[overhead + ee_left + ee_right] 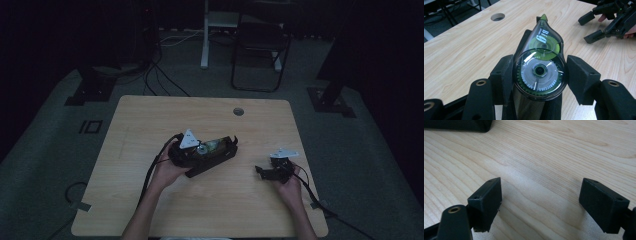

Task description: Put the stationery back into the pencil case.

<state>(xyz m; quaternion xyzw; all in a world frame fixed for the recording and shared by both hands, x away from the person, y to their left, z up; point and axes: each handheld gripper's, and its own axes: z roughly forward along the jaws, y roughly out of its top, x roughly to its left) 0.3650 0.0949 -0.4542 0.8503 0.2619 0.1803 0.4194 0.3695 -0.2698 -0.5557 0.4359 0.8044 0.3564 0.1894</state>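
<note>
A clear, green correction tape dispenser [539, 63] stands between the jaws of my left gripper [539, 75], which press on its round body from both sides. The dispenser's green tip points away from the camera. It sits over the open mouth of a black pouch [524, 107] lying on the wooden table [150, 130]. From above, the left gripper [207, 149] rests on the black pouch [220, 159] at the table's middle. My right gripper [263, 172] hovers low over the table to the right, open, nothing between its pads [486, 200]. The right gripper [609, 22] is also seen beyond the dispenser.
A round cable hole [238, 111] is cut in the table's far side. The pouch's corner [456, 125] lies ahead and left of the right gripper. A folding chair [260, 45] and cables stand on the floor beyond the table.
</note>
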